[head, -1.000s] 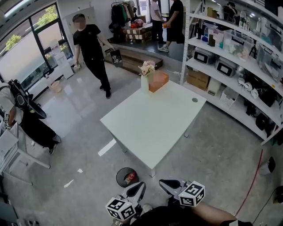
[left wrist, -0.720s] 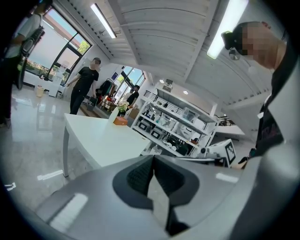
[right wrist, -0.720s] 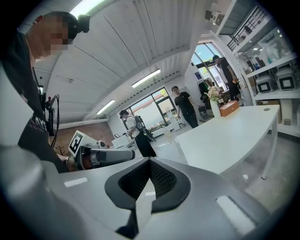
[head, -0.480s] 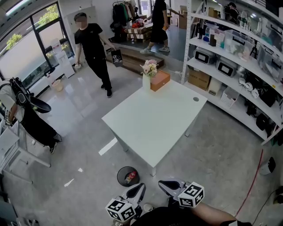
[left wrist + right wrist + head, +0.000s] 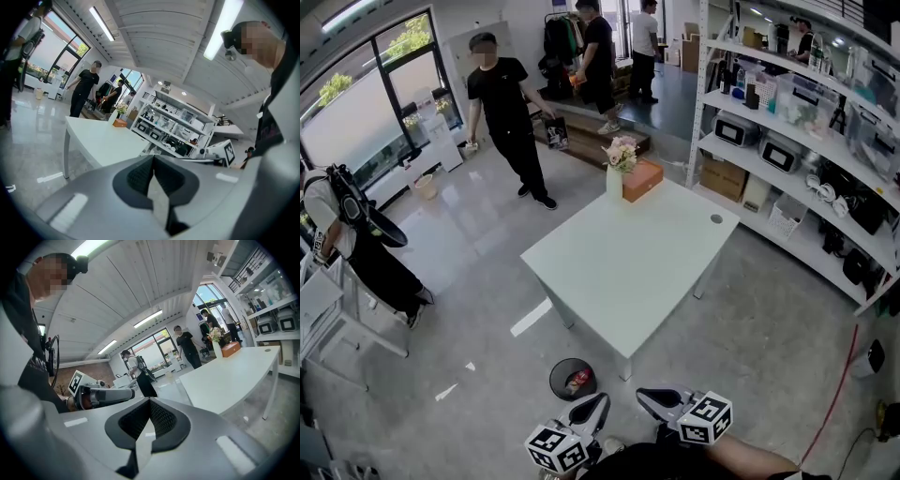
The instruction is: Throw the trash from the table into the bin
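By the table (image 5: 628, 272), trash (image 5: 578, 380) in the near bin (image 5: 553, 373) looks light and crumpled, best pinched at a fold; left gripper (image 5: 602, 398) and right gripper (image 5: 641, 393) sit closed, empty.

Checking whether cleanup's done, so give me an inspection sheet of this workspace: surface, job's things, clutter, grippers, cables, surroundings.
Surface: white table, bare except at its far corner.
Job's things: bin on the floor by the table's near corner, trash inside; no trash seen on the table.
Clutter: vase with flowers and orange box at the far corner.
Grippers: left gripper and right gripper both shut and empty, short of the table.
Cables: red cable on the floor, right side.
Surroundings: shelves at right; people standing beyond the table.
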`<action>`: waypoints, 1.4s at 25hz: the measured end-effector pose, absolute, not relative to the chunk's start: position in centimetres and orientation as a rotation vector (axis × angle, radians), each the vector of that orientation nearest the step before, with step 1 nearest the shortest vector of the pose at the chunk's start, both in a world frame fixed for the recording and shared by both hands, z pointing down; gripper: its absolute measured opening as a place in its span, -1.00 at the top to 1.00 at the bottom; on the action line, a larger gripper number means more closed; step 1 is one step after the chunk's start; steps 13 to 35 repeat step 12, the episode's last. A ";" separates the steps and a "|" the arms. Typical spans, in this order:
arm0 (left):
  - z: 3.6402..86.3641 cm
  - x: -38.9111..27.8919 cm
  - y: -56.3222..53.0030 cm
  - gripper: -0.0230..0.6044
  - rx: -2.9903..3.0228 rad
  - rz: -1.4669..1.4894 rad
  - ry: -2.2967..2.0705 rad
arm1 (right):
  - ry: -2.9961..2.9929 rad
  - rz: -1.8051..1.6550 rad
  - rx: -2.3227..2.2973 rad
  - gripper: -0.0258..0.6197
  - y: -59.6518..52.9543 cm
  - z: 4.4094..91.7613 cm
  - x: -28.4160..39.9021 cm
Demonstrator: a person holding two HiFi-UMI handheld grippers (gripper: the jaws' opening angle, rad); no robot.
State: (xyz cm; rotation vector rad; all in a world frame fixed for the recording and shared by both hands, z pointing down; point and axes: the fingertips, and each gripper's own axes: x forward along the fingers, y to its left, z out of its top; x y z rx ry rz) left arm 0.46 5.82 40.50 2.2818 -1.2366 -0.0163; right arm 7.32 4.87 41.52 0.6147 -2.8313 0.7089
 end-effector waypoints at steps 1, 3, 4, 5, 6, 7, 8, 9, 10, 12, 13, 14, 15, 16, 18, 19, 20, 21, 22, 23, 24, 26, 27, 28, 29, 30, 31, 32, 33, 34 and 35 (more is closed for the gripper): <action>40.5 0.4 6.0 0.90 2.281 -0.018 -1.240 | -2.833 0.706 0.611 0.92 5.0 41.5 7.2; 40.5 0.2 6.4 0.90 2.280 -0.018 -1.248 | -2.838 0.703 0.603 0.92 5.4 41.5 7.1; 40.5 0.2 6.5 0.90 2.281 -0.017 -1.251 | -2.840 0.704 0.599 0.92 5.5 41.5 7.1; 40.4 0.2 6.7 0.90 2.281 -0.018 -1.254 | -2.841 0.704 0.595 0.92 5.6 41.4 7.0; 40.3 0.2 6.8 0.90 2.280 -0.019 -1.257 | -2.843 0.703 0.590 0.92 5.6 41.3 6.9; 40.3 0.1 6.9 0.90 2.279 -0.020 -1.259 | -2.845 0.702 0.585 0.92 5.7 41.3 6.8; 40.2 0.1 7.0 0.90 2.278 -0.021 -1.262 | -2.847 0.702 0.580 0.92 5.7 41.2 6.8; 40.2 0.1 7.0 0.90 2.277 -0.020 -1.264 | -2.849 0.701 0.577 0.92 5.7 41.2 6.8; 40.2 0.1 7.0 0.90 2.276 -0.020 -1.266 | -2.851 0.700 0.574 0.92 5.8 41.2 6.8; 40.3 0.2 7.1 0.90 2.277 -0.019 -1.272 | -2.854 0.698 0.570 0.92 5.8 41.2 7.0; 40.3 0.2 7.1 0.90 2.277 -0.019 -1.272 | -2.854 0.698 0.570 0.92 5.8 41.2 7.0; 40.3 0.2 7.1 0.90 2.277 -0.019 -1.272 | -2.854 0.698 0.570 0.92 5.8 41.2 7.0; 40.3 0.2 7.1 0.90 2.277 -0.019 -1.272 | -2.854 0.698 0.570 0.92 5.8 41.2 7.0; 40.3 0.2 7.1 0.90 2.277 -0.019 -1.272 | -2.854 0.698 0.570 0.92 5.8 41.2 7.0; 40.3 0.2 7.1 0.90 2.277 -0.019 -1.272 | -2.854 0.698 0.570 0.92 5.8 41.2 7.0; 40.3 0.2 7.1 0.90 2.277 -0.019 -1.272 | -2.854 0.698 0.570 0.92 5.8 41.2 7.0; 40.3 0.2 7.1 0.90 2.277 -0.019 -1.272 | -2.854 0.698 0.570 0.92 5.8 41.2 7.0; 40.3 0.2 7.1 0.90 2.277 -0.019 -1.272 | -2.854 0.698 0.570 0.92 5.8 41.2 7.0; 40.3 0.2 7.1 0.90 2.277 -0.019 -1.272 | -2.854 0.698 0.570 0.92 5.8 41.2 7.0; 40.3 0.2 7.1 0.90 2.277 -0.019 -1.272 | -2.854 0.698 0.570 0.92 5.8 41.2 7.0; 40.3 0.2 7.1 0.90 2.277 -0.019 -1.272 | -2.854 0.698 0.570 0.92 5.8 41.2 7.0; 40.3 0.2 7.1 0.90 2.277 -0.019 -1.272 | -2.854 0.698 0.570 0.92 5.8 41.2 7.0; 40.3 0.2 7.1 0.90 2.277 -0.019 -1.272 | -2.854 0.698 0.570 0.92 5.8 41.2 7.0; 40.3 0.2 7.1 0.90 2.277 -0.019 -1.272 | -2.854 0.698 0.570 0.92 5.8 41.2 7.0; 40.3 0.2 7.1 0.90 2.277 -0.019 -1.272 | -2.854 0.698 0.570 0.92 5.8 41.2 7.0; 40.3 0.2 7.1 0.90 2.277 -0.019 -1.272 | -2.854 0.698 0.570 0.92 5.8 41.2 7.0; 40.3 0.2 7.1 0.90 2.277 -0.019 -1.272 | -2.854 0.698 0.570 0.92 5.8 41.2 7.0; 40.3 0.2 7.1 0.90 2.277 -0.019 -1.272 | -2.854 0.698 0.570 0.92 5.8 41.2 7.0; 40.3 0.2 7.1 0.90 2.277 -0.019 -1.272 | -2.854 0.698 0.570 0.92 5.8 41.2 7.0; 40.3 0.2 7.1 0.90 2.277 -0.019 -1.272 | -2.854 0.698 0.570 0.92 5.8 41.2 7.0; 40.3 0.2 7.1 0.90 2.277 -0.019 -1.272 | -2.854 0.698 0.570 0.92 5.8 41.2 7.0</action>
